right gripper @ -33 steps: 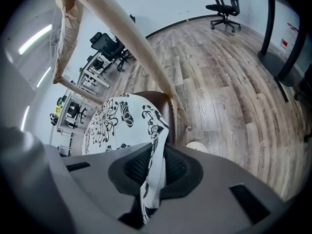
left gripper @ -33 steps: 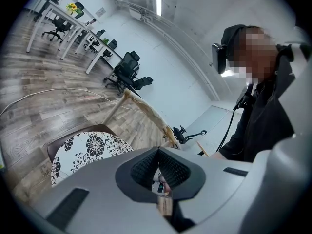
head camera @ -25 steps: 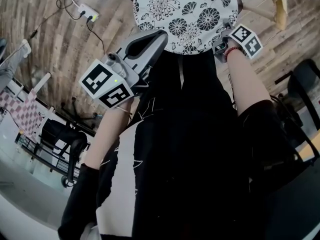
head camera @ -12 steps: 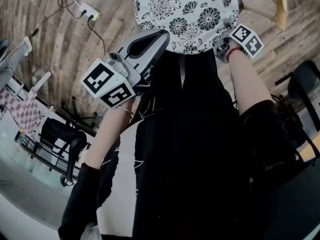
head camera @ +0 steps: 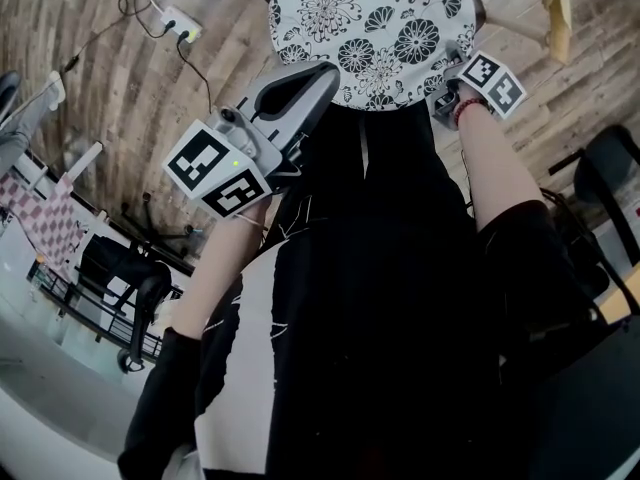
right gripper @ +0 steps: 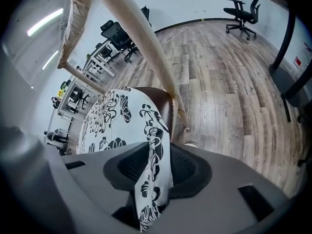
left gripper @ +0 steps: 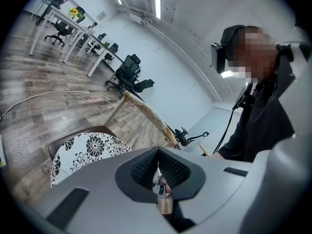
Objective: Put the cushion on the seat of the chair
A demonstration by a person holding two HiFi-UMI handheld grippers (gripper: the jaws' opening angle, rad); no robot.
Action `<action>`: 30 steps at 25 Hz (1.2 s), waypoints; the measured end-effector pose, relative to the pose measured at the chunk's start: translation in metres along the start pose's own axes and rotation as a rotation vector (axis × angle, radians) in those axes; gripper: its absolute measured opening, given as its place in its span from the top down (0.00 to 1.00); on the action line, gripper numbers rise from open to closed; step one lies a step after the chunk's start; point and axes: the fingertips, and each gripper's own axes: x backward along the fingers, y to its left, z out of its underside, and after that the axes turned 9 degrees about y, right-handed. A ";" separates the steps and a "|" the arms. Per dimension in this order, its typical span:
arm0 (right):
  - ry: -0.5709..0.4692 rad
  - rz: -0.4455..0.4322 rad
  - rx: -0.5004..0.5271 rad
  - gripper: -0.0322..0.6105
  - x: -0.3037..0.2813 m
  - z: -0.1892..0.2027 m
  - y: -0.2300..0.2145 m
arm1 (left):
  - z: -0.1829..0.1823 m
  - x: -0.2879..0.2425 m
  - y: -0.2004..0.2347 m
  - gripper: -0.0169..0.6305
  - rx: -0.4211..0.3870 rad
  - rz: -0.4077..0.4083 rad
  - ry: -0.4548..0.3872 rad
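Note:
The round white cushion with black flowers lies on the brown chair seat, whose rim shows beside it. My right gripper is at the cushion's near right edge. In the right gripper view its jaws are opening. A fold of the cushion still hangs between the pads, with gaps on both sides. My left gripper hovers at the cushion's near left edge. It is shut with nothing in it. The cushion lies to its left and beyond.
The chair's pale wooden back frame rises just past the right gripper. A power strip with cables lies on the wood floor to the left. Office chairs and a black chair stand around. My dark clothing fills the lower middle.
The right gripper's marker cube has tilted slightly at the cushion's edge. The left gripper and the cushion have kept their places.

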 end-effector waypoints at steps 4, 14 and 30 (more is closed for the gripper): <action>0.007 0.006 0.017 0.75 0.000 -0.001 0.000 | 0.000 -0.002 0.000 0.96 0.003 -0.003 -0.007; 0.000 0.037 0.021 0.66 0.010 -0.002 -0.006 | -0.003 -0.002 -0.007 0.96 -0.011 0.011 -0.010; -0.063 0.080 0.022 0.79 0.087 0.011 0.008 | -0.022 0.048 -0.053 0.96 -0.219 -0.014 0.002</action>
